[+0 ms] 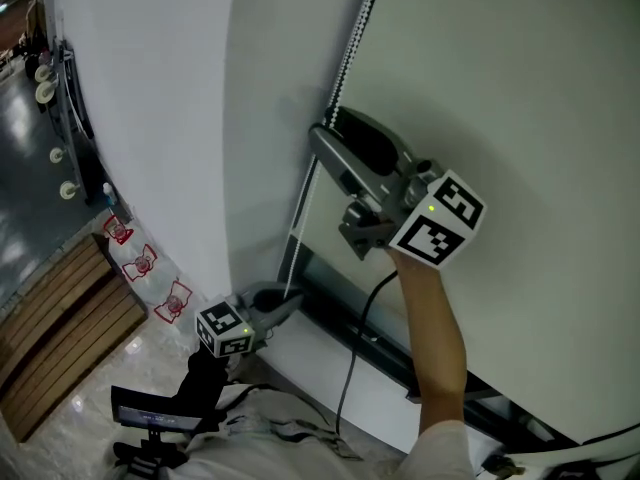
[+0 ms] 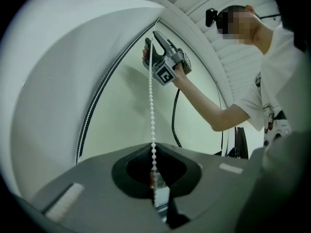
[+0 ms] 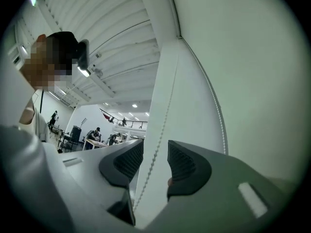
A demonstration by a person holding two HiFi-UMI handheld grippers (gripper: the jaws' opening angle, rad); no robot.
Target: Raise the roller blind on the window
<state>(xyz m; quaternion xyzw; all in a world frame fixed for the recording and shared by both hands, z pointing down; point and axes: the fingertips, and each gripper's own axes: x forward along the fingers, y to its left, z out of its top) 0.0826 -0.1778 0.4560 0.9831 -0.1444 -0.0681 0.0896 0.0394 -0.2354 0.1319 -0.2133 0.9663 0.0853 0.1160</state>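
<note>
My left gripper point(image 1: 285, 306) sits low, near the bottom of the window. Its jaws are closed together on the bead chain point(image 2: 152, 106), which runs straight up from them. My right gripper point(image 1: 335, 130) is higher on the same chain with its jaws standing wide. The chain passes through the gap, and neither of the ribbed pads point(image 3: 182, 161) presses on it. The roller blind point(image 1: 520, 98) hangs pale and flat just beside the chain, with the white wall point(image 1: 150, 118) on its other side.
</note>
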